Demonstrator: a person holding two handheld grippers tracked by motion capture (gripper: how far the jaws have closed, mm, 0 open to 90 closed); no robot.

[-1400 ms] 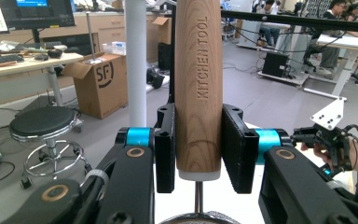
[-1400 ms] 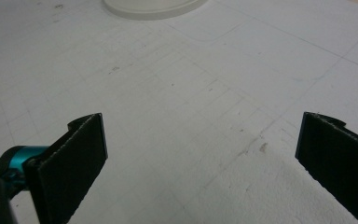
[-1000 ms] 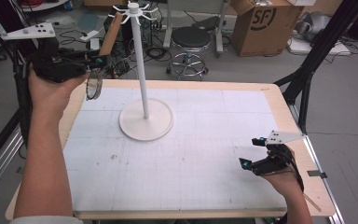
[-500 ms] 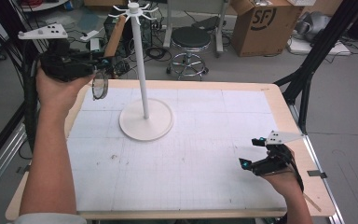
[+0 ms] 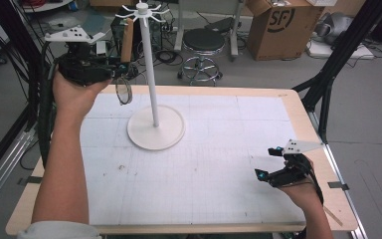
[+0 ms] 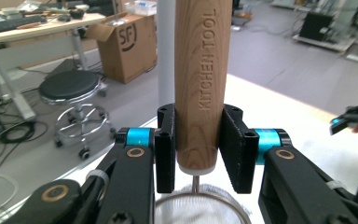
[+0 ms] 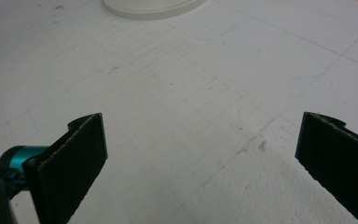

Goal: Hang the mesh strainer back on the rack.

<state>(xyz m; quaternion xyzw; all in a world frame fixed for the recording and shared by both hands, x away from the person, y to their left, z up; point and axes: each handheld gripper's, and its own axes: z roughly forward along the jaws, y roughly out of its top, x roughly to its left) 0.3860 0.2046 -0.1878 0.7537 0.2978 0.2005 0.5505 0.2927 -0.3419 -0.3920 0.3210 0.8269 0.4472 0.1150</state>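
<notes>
Hanging this strainer on the white stand at the back of the desk means bringing the handle's top level with one of the hooks before easing across. My left claw is clamped tight on the wooden handle, high beside the pole. Its long axis runs upright, handle up, mesh ring dangling below. My right claw rests wide apart and empty, low over the desk's near right corner.
</notes>
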